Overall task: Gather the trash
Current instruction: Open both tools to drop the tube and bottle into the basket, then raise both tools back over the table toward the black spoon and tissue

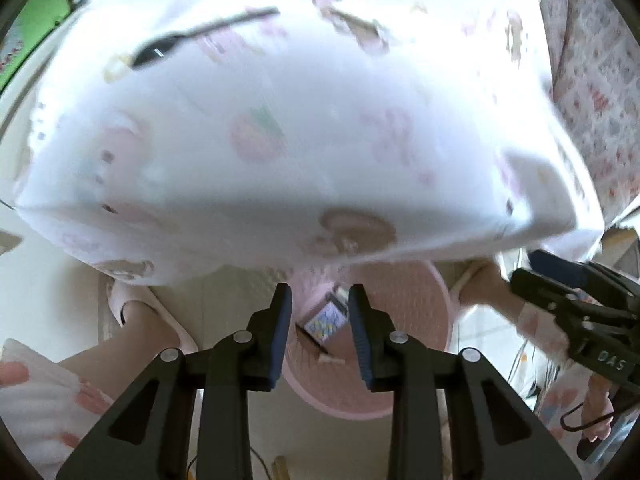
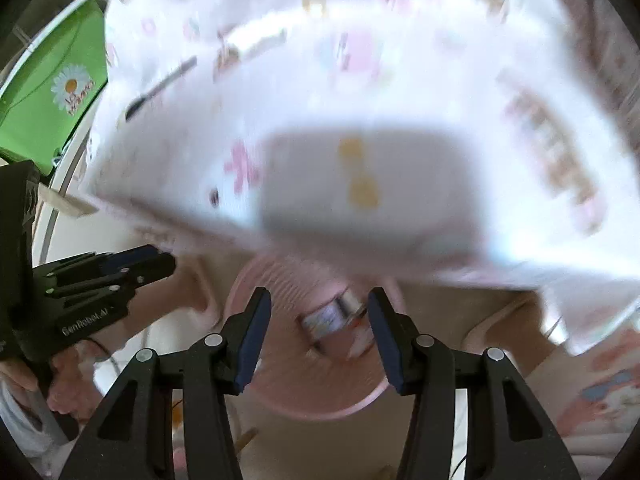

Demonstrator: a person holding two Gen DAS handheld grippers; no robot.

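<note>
Both tongs spread, pinching nothing — left tongs (image 1: 320,320), right tongs (image 2: 316,320) hang above pink bin (image 1: 416,312). Small printed carton (image 1: 326,320) lies inside bin. Next: clear bench (image 1: 280,140) edge — scan it for remaining scraps.

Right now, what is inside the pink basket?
The pink basket holds a small printed carton. The tablecloth hides its far rim, and blur hides any other trash.
</note>
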